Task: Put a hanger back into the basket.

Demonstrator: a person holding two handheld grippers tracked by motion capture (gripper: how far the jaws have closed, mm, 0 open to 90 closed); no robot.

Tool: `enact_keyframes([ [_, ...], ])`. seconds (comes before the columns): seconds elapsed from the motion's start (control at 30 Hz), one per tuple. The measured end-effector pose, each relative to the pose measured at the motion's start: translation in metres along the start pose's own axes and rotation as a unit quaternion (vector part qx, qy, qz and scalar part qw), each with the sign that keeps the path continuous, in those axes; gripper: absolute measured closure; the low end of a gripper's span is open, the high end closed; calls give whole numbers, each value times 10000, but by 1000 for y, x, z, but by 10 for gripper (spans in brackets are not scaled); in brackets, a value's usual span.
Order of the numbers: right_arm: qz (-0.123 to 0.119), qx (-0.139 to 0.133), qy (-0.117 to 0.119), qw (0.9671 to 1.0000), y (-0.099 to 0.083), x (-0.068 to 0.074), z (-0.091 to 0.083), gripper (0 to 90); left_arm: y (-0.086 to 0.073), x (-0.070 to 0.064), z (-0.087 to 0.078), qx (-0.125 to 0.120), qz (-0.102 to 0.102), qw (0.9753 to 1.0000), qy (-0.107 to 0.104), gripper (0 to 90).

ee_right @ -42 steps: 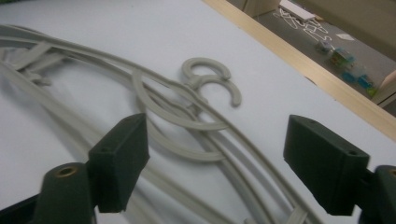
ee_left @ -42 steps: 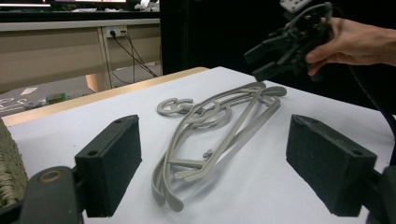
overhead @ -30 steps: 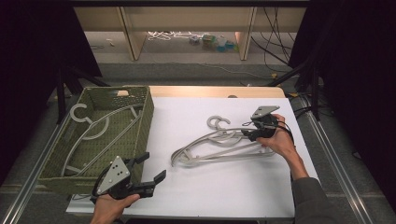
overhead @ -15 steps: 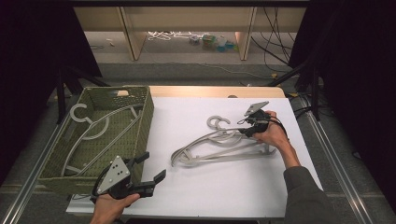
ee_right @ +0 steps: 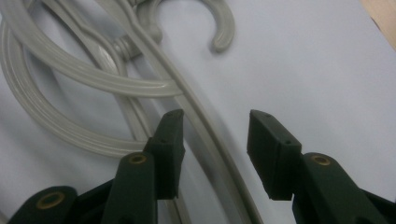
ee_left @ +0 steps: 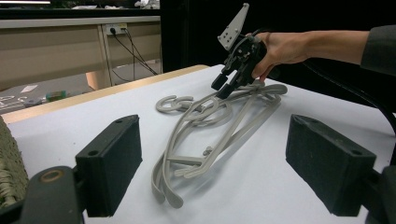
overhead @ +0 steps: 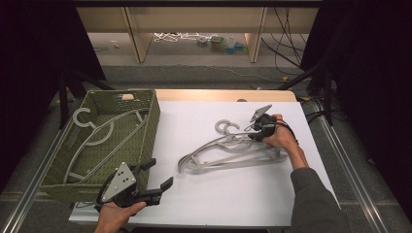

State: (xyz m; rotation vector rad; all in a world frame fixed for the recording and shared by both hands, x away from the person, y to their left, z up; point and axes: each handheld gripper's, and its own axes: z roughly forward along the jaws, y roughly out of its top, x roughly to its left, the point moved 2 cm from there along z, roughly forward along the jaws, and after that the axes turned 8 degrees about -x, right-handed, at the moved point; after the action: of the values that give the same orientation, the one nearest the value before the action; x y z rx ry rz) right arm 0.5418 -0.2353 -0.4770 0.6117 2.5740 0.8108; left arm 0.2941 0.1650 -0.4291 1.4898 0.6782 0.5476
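Hangers (overhead: 228,155): two on table, one in basket (overhead: 150,126).

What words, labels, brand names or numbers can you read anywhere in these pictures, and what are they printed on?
None can be read.
The grey hangers on the white table: plain, no visible marking.
The green woven basket: no label.
The left gripper and right gripper: holes in their grey plates, no lettering.
The wall socket and the small items on the floor: too small and blurred to tell.
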Motion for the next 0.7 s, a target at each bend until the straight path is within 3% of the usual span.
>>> enact_keyframes([
  [0.13,-104,181,54,9998,0,-1,6,623,0,0,0,3,10,10000,-8,183],
  [0.17,-47,192,92,9998,-1,0,7,630,0,0,0,3,21,10000,-11,183],
  [0.4,-244,152,275,9992,-1,-2,7,703,-1,0,0,36,50,10000,-21,185],
  [0.53,-741,305,377,9961,3,1,7,742,0,0,0,36,57,10000,-21,187],
  [0.6,-1070,380,399,9927,5,3,7,760,0,0,0,35,62,10000,-21,187],
  [0.7,-1380,401,447,9886,4,3,6,779,0,0,0,31,58,10000,-24,188],
])
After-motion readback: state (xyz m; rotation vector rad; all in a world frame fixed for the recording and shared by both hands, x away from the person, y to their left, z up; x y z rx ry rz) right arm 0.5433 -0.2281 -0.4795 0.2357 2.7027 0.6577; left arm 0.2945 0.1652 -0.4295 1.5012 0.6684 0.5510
